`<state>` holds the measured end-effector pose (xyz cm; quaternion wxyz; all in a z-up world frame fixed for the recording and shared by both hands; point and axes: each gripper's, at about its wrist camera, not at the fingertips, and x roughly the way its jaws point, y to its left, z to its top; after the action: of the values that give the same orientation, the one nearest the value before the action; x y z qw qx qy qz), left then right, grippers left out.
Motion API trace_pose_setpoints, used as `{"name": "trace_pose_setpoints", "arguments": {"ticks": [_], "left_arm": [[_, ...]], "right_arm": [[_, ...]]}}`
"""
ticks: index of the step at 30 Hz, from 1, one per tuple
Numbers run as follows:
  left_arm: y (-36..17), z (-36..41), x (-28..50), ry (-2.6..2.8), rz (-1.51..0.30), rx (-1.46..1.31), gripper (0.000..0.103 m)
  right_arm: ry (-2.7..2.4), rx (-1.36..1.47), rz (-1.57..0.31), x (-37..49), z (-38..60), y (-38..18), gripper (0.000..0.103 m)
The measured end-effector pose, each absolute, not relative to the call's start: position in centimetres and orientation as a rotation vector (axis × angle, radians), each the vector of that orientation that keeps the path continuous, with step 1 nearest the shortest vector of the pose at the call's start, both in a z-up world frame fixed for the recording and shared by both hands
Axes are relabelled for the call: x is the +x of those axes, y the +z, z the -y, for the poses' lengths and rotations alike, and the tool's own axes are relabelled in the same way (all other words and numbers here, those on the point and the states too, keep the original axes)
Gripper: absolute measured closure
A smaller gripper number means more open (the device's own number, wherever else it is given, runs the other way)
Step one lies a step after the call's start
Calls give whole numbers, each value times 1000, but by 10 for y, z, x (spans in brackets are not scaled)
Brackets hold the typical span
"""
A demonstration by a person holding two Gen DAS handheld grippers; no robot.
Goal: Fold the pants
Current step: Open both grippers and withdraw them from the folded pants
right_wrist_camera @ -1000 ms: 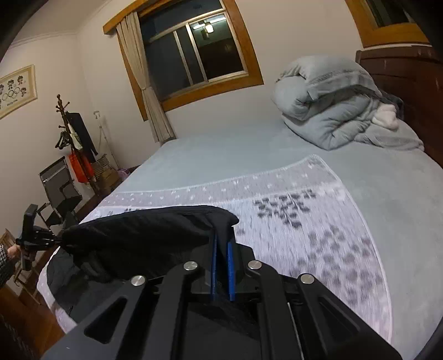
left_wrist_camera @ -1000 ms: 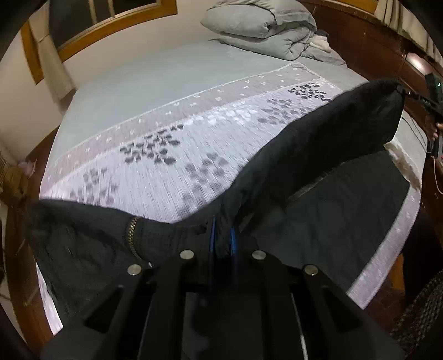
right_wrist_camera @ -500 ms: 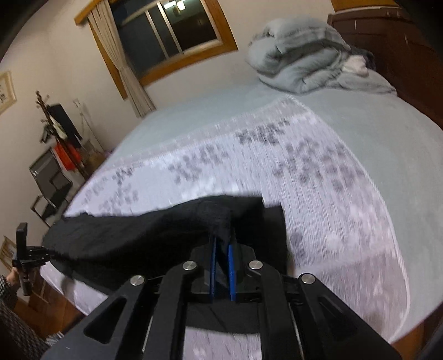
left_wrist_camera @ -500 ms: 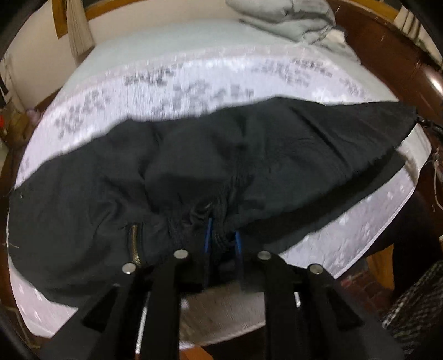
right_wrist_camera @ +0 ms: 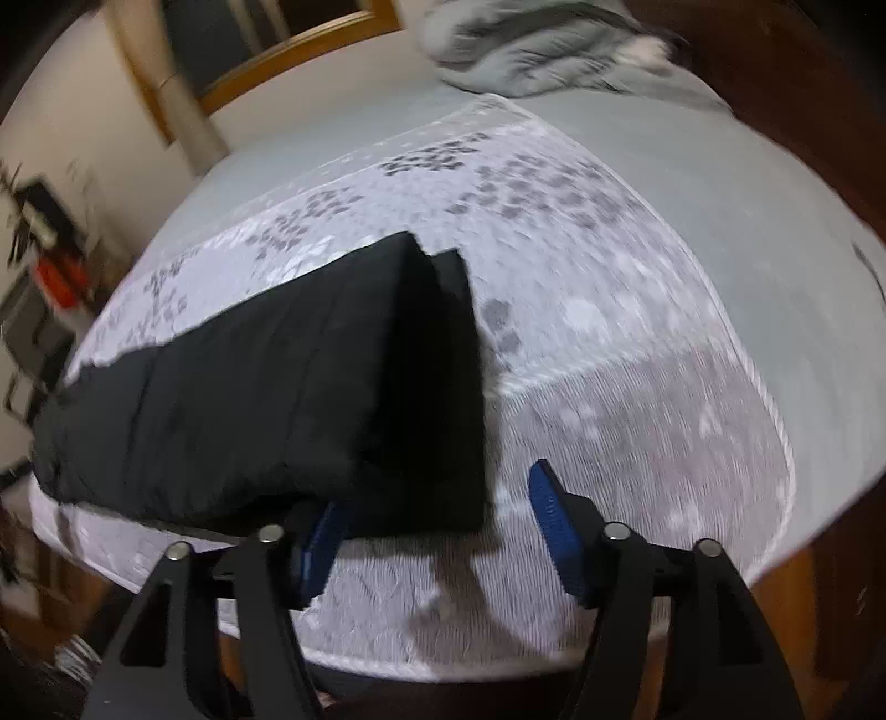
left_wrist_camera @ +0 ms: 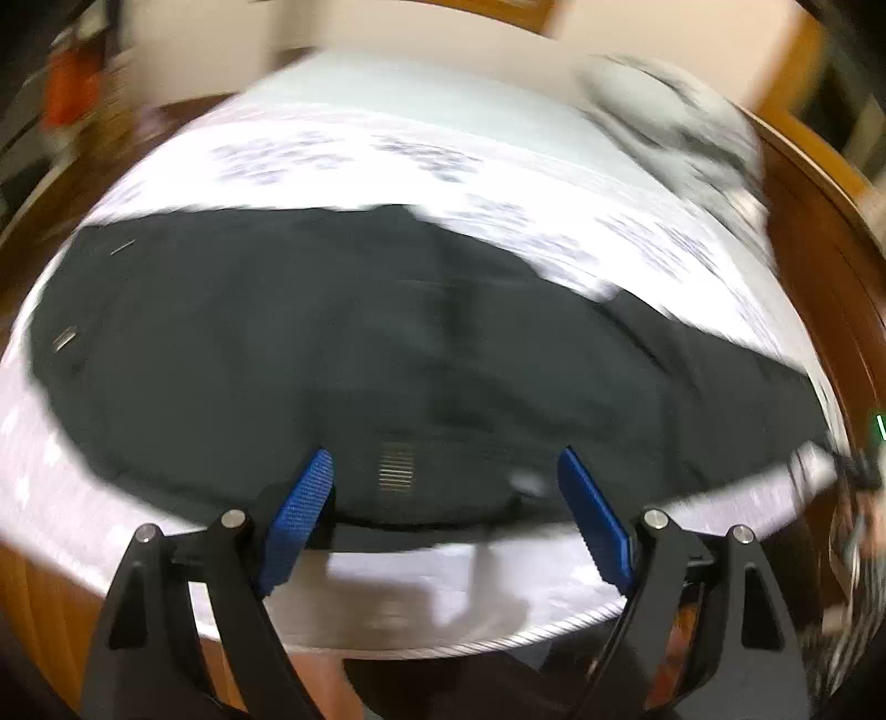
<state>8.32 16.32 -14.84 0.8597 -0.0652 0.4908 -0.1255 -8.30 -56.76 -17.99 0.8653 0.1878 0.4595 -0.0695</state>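
Note:
Black pants [left_wrist_camera: 332,343] lie spread flat along the near edge of the bed, on the white lace cover [left_wrist_camera: 498,183]. My left gripper [left_wrist_camera: 443,454] hovers over the waist end, its jaws opening. The cloth with a small label lies between the blue pads [left_wrist_camera: 302,509], which do not press on it. In the right wrist view the leg end of the pants [right_wrist_camera: 310,387] lies flat. My right gripper [right_wrist_camera: 437,493] is also opening over the hem corner. The cloth partly hides its left pad [right_wrist_camera: 321,537], and its right pad stands clear over the lace.
A folded grey duvet [right_wrist_camera: 542,50] sits at the head of the bed. The wooden bed frame [left_wrist_camera: 819,232] runs along the right side. A window with a curtain [right_wrist_camera: 183,111] and blurred furniture stand beyond the bed's far left.
Both grippers came down to the bed with the pants, which now lie flat instead of hanging between them. Both jaws went from shut on the cloth to wide apart.

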Motion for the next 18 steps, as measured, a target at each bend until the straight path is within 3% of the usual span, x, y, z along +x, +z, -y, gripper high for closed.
{"name": "trace_pose_setpoints", "arguments": {"ticks": [9, 18], "left_arm": [[-173, -203, 98, 55, -1051, -166, 20], [-184, -196, 90, 73, -1076, -146, 17]], "right_arm": [[-10, 839, -799, -113, 574, -178, 29], [-12, 965, -912, -104, 567, -209, 29]]}}
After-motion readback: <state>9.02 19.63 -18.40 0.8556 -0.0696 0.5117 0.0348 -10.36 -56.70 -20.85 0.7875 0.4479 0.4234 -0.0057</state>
